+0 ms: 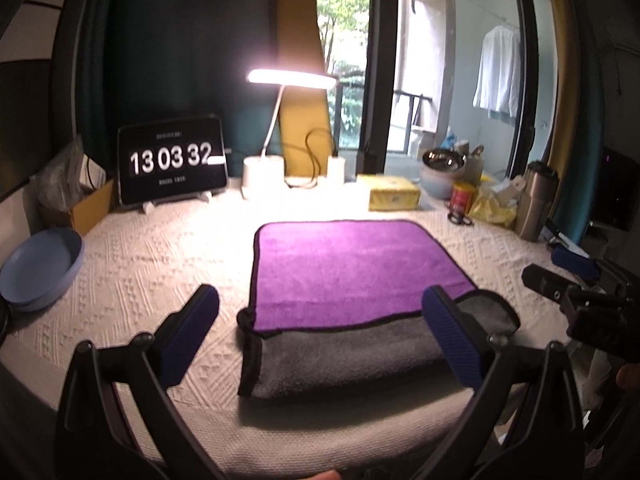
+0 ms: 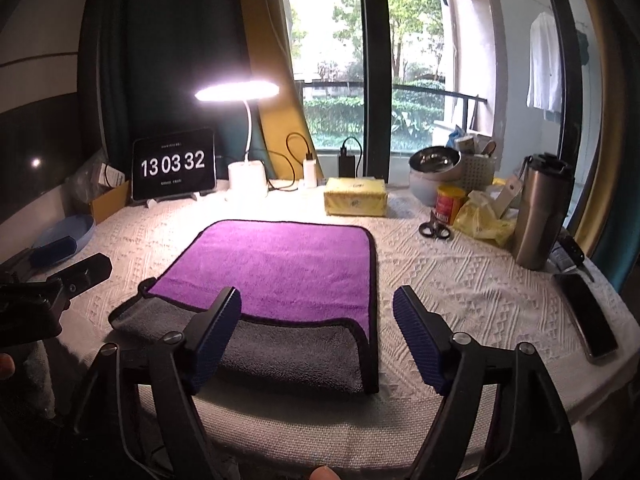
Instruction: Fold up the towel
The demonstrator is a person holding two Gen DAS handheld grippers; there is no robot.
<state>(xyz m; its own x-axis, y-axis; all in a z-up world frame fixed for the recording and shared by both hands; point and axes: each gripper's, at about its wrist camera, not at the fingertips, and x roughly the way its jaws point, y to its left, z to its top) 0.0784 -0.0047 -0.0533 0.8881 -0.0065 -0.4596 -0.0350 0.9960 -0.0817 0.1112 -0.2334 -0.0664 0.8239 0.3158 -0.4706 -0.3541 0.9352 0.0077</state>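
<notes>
While both grippers hovered spread and empty over the near edge, the towel [image 1: 352,280] lay flat at twelve o'clock on the knobbly white tablecloth [image 1: 152,264]. Its plush purple face was folded over grey fleece, black-bound, long axis running away from the jaws. The left gripper [image 1: 320,336] straddled its near-left corner; the right gripper [image 2: 318,336] straddled the near-right corner, equally close.
</notes>
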